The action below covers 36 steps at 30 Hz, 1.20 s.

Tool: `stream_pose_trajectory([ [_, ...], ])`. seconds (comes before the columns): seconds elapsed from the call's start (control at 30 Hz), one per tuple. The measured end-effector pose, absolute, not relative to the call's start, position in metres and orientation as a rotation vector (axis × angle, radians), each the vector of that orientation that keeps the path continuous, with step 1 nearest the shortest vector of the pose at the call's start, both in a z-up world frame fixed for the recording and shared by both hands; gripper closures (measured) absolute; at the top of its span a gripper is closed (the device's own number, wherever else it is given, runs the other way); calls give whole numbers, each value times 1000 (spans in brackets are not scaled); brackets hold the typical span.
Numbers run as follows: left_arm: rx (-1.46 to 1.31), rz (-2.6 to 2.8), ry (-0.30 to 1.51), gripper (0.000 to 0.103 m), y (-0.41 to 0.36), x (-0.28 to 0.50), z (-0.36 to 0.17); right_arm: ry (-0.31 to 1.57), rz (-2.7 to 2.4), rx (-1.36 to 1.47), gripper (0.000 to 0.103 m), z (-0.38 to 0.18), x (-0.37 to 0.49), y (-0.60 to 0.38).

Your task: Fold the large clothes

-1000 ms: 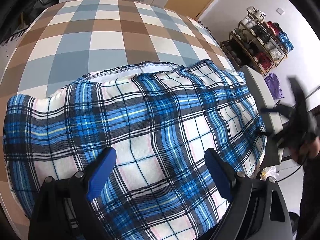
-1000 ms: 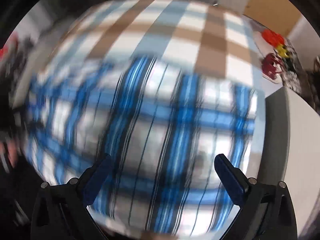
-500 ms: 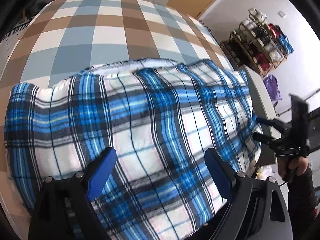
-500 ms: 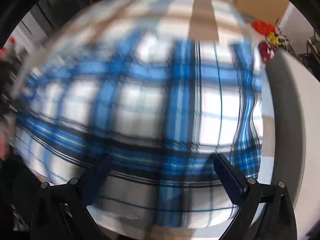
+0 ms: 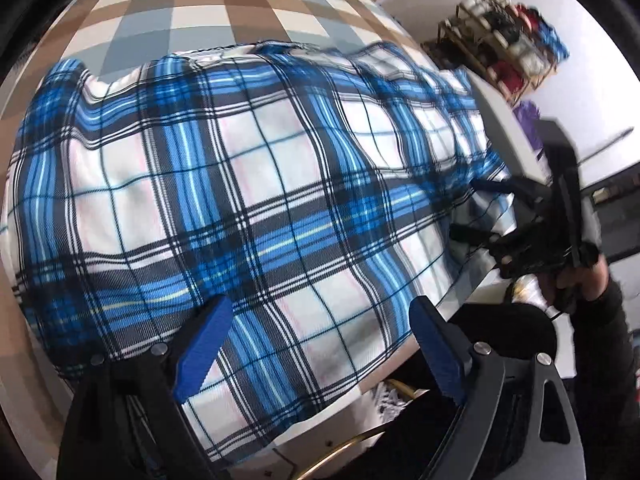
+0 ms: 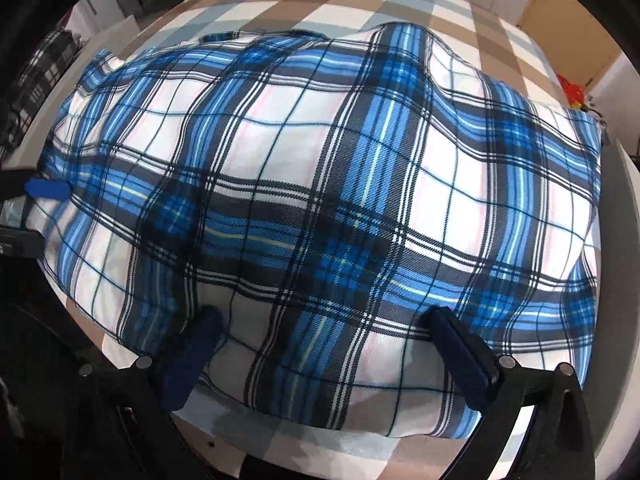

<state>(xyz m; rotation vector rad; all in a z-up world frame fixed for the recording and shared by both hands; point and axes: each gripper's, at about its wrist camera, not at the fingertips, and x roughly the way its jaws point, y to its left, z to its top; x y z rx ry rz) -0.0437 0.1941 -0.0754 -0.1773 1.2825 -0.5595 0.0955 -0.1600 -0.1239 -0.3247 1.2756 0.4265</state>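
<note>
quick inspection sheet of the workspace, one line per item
surface: checked brown, grey and white cloth covering the table
job's things: blue plaid garment spread flat, slightly rumpled, near edge at the table's edge
clutter: nothing seen on the table
grippers: left gripper and right gripper both above the garment's near edge, jaws open, holding nothing
cables: thin dark wire by the hand
surroundings: shelf rack against the wall, yellow door

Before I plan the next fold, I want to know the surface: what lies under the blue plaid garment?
The blue plaid garment lies on a checked brown, grey and white cloth, visible beyond its far edge. Whatever is directly beneath the garment is covered.
</note>
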Motion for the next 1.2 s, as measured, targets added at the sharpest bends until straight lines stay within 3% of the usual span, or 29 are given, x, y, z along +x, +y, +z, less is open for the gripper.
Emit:
stream_pose_trajectory([
  [0.13,-166,-496,1277,16,190,-44,-73,1180,440,-151,0,-92,73,-184],
  [0.27,-172,-543,1218,16,177,-57,-55,1100,412,197,0,-64,51,-249],
  [0.4,-95,-598,1132,16,144,-63,-38,1122,451,559,0,-80,39,-310],
  [0.7,3,-585,1213,16,97,-41,-80,1212,442,815,0,-121,67,-318],
  [0.97,73,-607,1172,16,94,-47,-81,1114,225,821,1,-120,87,-330],
  [1.03,41,-609,1176,16,98,-46,-80,1080,153,764,11,-118,87,-326],
  [1.17,-52,-569,1160,16,110,-44,-73,1030,42,629,67,-114,80,-315],
  [1.2,-68,-552,1144,16,113,-46,-70,1017,41,633,75,-114,78,-318],
])
